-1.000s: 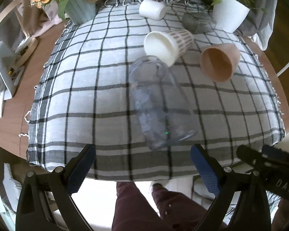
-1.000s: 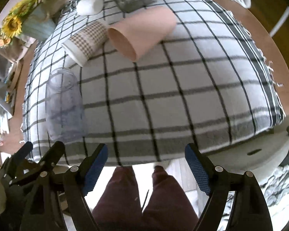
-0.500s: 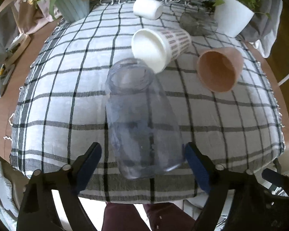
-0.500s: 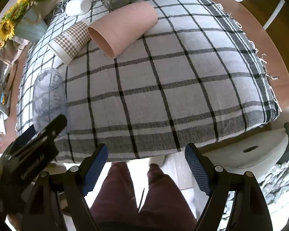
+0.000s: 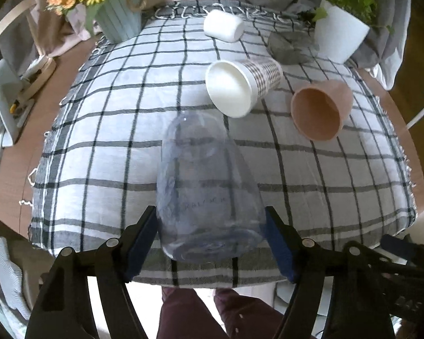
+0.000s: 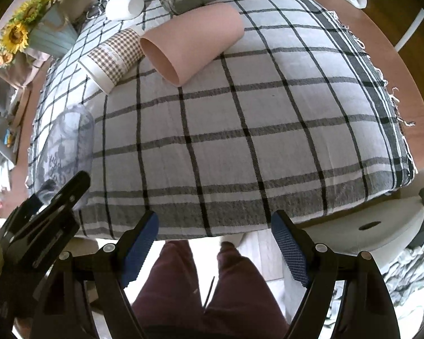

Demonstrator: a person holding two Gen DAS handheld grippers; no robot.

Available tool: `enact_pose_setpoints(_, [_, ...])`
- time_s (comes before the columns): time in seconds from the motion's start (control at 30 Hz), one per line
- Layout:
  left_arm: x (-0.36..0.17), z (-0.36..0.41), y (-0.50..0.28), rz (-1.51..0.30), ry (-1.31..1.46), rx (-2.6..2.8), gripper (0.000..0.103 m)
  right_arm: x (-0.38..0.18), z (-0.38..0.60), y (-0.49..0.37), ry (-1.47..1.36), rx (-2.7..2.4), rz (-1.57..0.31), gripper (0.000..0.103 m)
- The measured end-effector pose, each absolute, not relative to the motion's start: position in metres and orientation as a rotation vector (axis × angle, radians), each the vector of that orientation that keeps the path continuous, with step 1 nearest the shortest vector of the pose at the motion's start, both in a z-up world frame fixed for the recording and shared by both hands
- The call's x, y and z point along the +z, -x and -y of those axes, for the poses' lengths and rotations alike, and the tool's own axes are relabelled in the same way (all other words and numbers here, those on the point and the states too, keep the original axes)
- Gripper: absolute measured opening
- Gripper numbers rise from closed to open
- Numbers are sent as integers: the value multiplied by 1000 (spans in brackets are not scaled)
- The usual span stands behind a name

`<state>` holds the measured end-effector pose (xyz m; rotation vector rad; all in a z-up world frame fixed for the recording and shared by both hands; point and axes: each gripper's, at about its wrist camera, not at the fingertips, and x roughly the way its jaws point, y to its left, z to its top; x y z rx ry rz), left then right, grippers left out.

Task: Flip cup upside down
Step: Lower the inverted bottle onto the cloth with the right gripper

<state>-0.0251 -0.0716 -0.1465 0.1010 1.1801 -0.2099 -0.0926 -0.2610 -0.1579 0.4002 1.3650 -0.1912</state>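
A clear plastic cup (image 5: 206, 192) lies on its side on the checked cloth, its base toward me; it also shows in the right wrist view (image 6: 67, 147). My left gripper (image 5: 210, 243) is open, its blue pads on either side of the cup's base, close to its walls. My right gripper (image 6: 214, 243) is open and empty, off the table's near edge, over the person's legs. The left gripper's body (image 6: 42, 220) shows at the right wrist view's lower left.
A houndstooth paper cup (image 5: 240, 84), a pink cup (image 5: 319, 110) and a white cup (image 5: 223, 26) lie on their sides farther back. A grey glass (image 5: 288, 46), a white plant pot (image 5: 339, 34) and a sunflower vase (image 5: 118, 19) stand along the far edge.
My left gripper has moved forward so its open pads now flank the clear cup's base. My right gripper has barely moved.
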Motion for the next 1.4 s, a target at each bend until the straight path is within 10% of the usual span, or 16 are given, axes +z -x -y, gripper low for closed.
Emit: enact_pose_setpoints(1.4, [-115, 51, -72, -1082, -44, -242, 72, -120, 228, 28, -438, -188, -1238, 81])
